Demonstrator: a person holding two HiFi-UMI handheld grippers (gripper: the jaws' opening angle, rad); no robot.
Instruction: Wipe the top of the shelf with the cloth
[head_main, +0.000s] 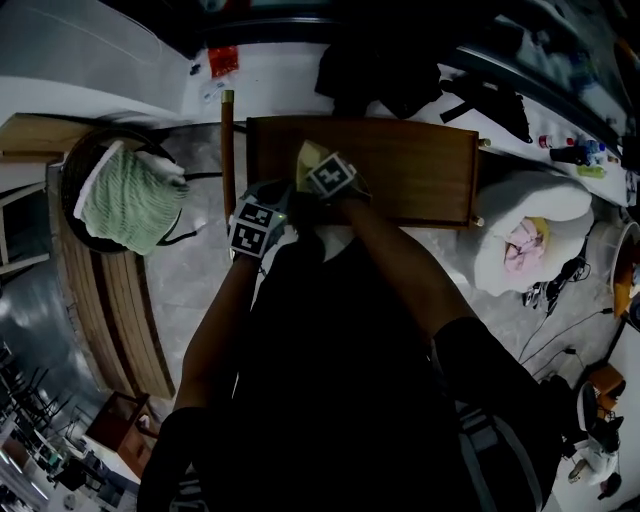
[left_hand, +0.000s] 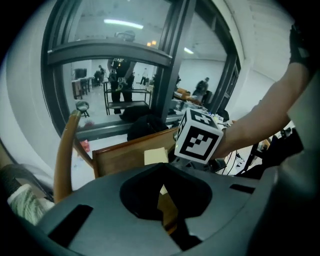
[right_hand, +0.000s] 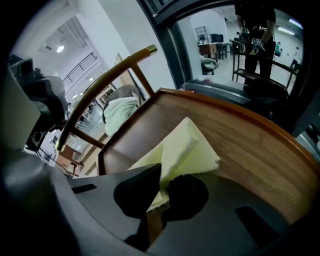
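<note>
The only print that can be read is the black-and-white square marker pattern on each gripper's cube; a small red packet (head_main: 222, 60) at the top of the head view carries print too small to read.

The pale yellow cloth (right_hand: 185, 147) lies on the brown wooden shelf top (right_hand: 250, 145), near its left end in the head view. The right gripper (right_hand: 160, 197) has its jaws pinched on the cloth's near corner, and the rest of the cloth fans out flat ahead of them. The left gripper (left_hand: 162, 200) hangs just off the shelf's left front corner – its jaws are drawn together with only a sliver between them, and they hold nothing.

To the right of the cloth the wood is bare as far as the raised rim. A curved wooden chair rail (right_hand: 110, 75) stands close along the shelf's left edge, leaving little room on that side.
</note>
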